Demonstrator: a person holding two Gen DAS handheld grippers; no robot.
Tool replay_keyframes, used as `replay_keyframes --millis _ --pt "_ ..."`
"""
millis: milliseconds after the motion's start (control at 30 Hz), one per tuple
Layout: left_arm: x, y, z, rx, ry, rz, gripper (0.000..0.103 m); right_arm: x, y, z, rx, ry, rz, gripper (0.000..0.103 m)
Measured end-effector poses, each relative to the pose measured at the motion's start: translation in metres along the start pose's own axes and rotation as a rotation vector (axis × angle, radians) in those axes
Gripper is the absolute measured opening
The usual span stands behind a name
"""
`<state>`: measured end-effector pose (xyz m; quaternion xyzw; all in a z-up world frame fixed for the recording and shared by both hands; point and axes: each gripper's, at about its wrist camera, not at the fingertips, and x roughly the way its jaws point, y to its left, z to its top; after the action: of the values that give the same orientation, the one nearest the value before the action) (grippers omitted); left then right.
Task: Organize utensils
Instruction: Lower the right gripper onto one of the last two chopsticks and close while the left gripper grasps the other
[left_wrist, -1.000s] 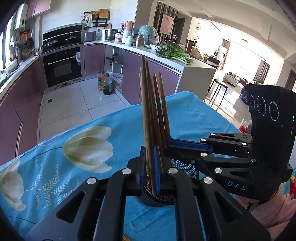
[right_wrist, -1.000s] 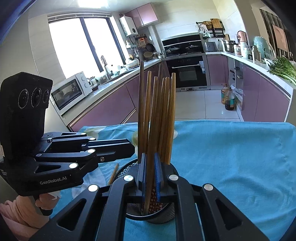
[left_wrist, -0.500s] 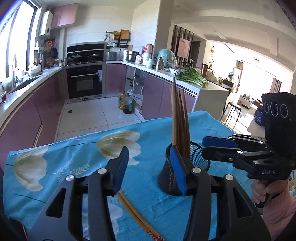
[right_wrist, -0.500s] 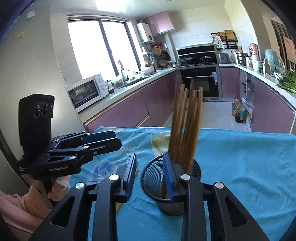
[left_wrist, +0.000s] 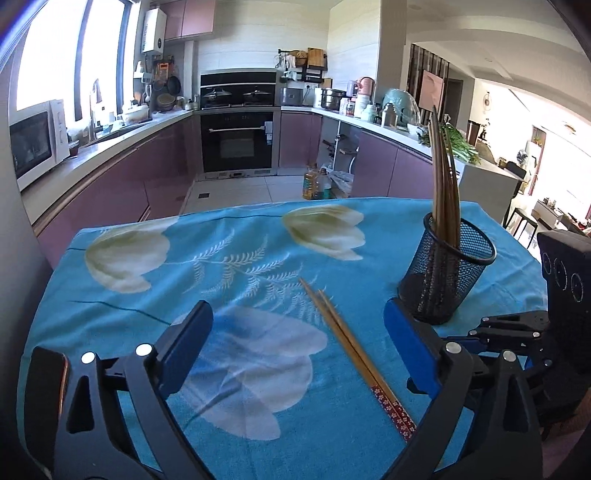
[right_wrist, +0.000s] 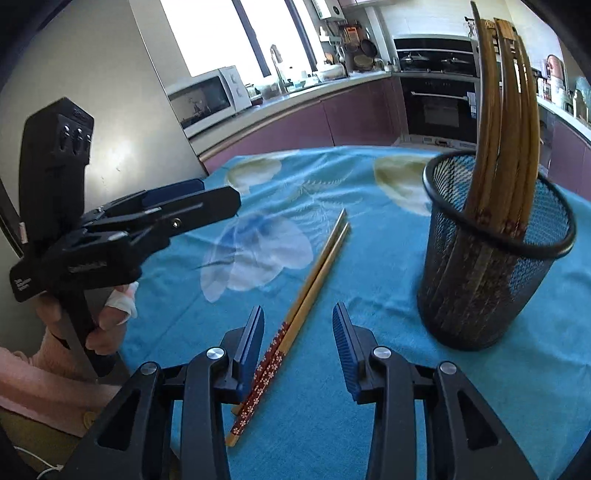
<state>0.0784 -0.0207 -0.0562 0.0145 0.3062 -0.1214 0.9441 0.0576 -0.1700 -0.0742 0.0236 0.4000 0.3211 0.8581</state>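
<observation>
Two chopsticks (right_wrist: 314, 273) lie side by side on the table (right_wrist: 369, 424), patterned ends between the right hand-held gripper (right_wrist: 298, 347) jaws, which have just opened partway, untouched; the left hand-held gripper (left_wrist: 295, 341) has just spread wide, empty, mesh holder (left_wrist: 445, 271) at two o'clock.

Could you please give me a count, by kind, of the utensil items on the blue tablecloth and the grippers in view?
Loose chopsticks lying on the tablecloth: 2
Mesh holders, with a bundle of chopsticks standing in it, too overlapped to count: 1
Grippers: 2, the left gripper and the right gripper, both open and empty
Total: 5
</observation>
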Motion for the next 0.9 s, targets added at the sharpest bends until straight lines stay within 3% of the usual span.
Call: replay_keyframes --millis 200,900 --pt "0.011 -0.003 -0.012 0.026 0.047 0.063 0.092 0.011 0.006 -0.003 -0.011 0.028 -0.042 0.037" --pt "0.033 -0.011 -0.026 0.06 0.15 0.001 0.077 0.01 0.0 -0.007 0.002 0.054 -0.134 0.034"
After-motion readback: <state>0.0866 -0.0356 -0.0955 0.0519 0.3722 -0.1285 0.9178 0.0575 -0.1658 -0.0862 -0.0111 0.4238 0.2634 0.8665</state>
